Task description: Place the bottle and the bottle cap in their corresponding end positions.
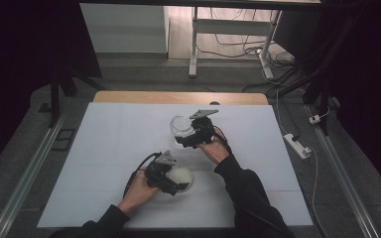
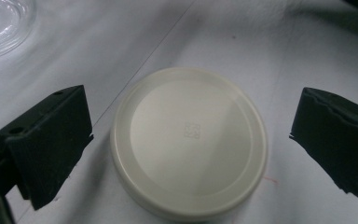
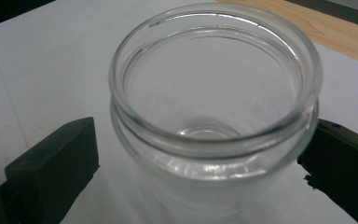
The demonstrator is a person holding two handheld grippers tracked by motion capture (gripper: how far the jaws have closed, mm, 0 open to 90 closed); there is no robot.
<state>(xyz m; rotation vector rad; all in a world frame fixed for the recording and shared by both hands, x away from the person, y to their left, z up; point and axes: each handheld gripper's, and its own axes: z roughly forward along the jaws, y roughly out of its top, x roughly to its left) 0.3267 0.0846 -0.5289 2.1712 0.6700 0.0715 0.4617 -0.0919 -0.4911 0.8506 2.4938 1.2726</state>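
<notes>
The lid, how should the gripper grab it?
Grip the lid by its short rim, coming straight down from above. It lies flat on the white table cover, round and low, so only the edge gives the jaws something to pinch. The left gripper already has its jaws open wide, one on each side of the lid, neither touching it yet. Probably close them gently across the widest part.

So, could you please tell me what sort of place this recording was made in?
Probably a lab or a data-recording room rather than a home. The table is draped in a plain white sheet, dark curtains hang at both sides, and cables and a power strip lie on the floor.
</notes>
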